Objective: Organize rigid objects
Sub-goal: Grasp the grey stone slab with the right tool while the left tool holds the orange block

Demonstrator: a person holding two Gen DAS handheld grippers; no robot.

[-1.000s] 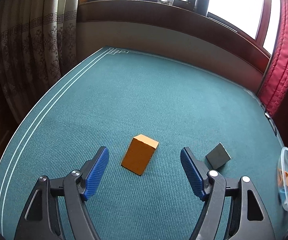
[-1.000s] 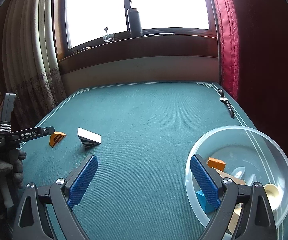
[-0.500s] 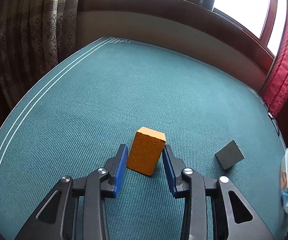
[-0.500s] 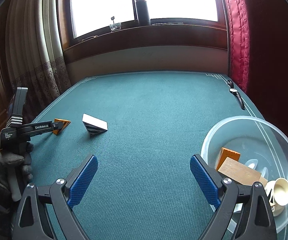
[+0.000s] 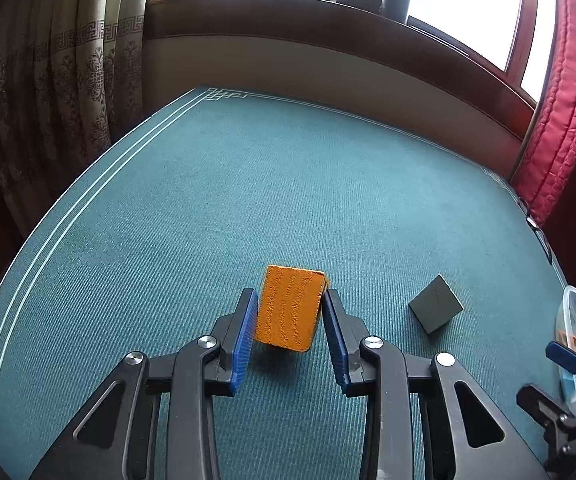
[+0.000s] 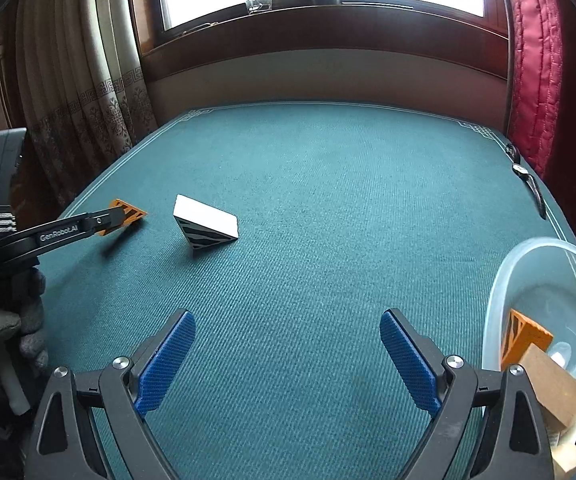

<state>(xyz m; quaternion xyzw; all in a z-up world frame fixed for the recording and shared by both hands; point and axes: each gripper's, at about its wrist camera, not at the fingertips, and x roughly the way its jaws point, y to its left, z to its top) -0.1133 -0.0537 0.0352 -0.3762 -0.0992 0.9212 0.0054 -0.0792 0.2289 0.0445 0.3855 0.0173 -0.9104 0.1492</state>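
The orange block (image 5: 291, 307), earlier flat on the bench (image 5: 247, 184), is now clamped and lifted by the left tongs (image 5: 290, 334), ready for the bowl (image 6: 544, 276); the right tongs (image 6: 285, 360) are held spread, empty.

Both handheld tools looked alike: the left gripper (image 5: 290, 316) had black plastic arms with triangular cut-outs, round silver screws at the pivots, and ribbed blue rubber pads (image 5: 243, 340) on its fingers. The right gripper (image 6: 288, 356) showed the same black frame, silver screw heads and textured blue pads (image 6: 165, 364). Seen from the side in the right wrist view, the left tool carried white "GenRobot.AI" lettering along its black arm and a grey-and-white striped band higher up. The person's left hand (image 6: 5, 320) wore a grey knitted glove.
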